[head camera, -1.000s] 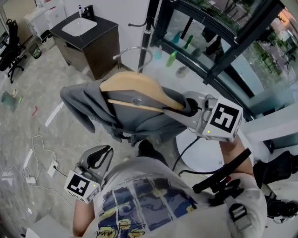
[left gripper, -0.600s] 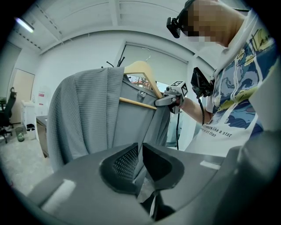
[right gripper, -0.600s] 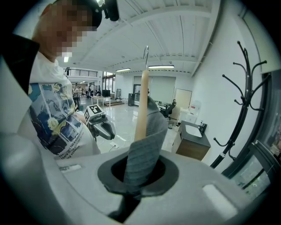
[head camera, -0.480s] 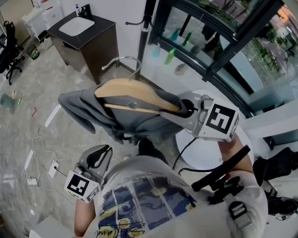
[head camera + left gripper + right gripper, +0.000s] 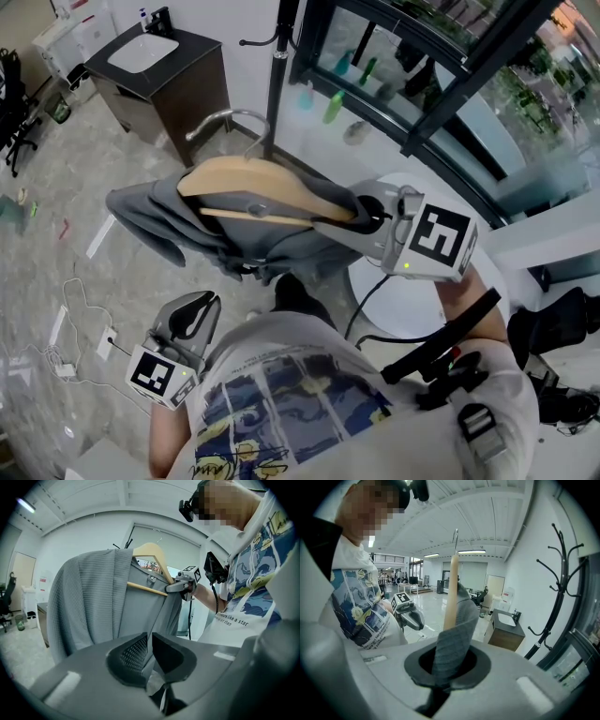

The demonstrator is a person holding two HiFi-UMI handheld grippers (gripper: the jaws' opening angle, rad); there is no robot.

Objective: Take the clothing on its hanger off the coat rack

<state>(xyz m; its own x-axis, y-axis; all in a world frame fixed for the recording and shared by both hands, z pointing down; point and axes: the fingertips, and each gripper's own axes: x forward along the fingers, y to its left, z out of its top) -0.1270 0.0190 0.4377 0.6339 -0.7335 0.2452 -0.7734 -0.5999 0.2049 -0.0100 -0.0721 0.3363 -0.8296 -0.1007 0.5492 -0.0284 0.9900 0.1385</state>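
Holds the grey garment point(image 5: 150, 214) out in the air with the right gripper point(image 5: 372, 217), jaws pinched tight on a ribbed fold wrapped over one end of the hanger point(image 5: 253, 183). Has both clear of the coat rack point(image 5: 274, 94), a thin black metal pole with curved prongs, just behind the hanger in the head view and well off to the right in the right gripper view.

Shows pale, smooth wood in the hanger: broad sloping shoulders, a slim crossbar underneath, and a bent hook point(image 5: 225, 117) of bright wire on top, caught on nothing. Shows a soft, fine waffle knit in the garment, draped over both shoulders and drooping in heavy folds at the left.

Rests the left gripper point(image 5: 192, 314) low beside the printed shirt point(image 5: 281, 394), near the garment's hem but apart from it, black mesh-faced jaws drawn together to a thin slit with nothing pinched.

Beyond, on the glossy marbled floor point(image 5: 56, 178): a dark boxy cabinet point(image 5: 187, 89) with a white oblong sink point(image 5: 139, 52) set in its top.
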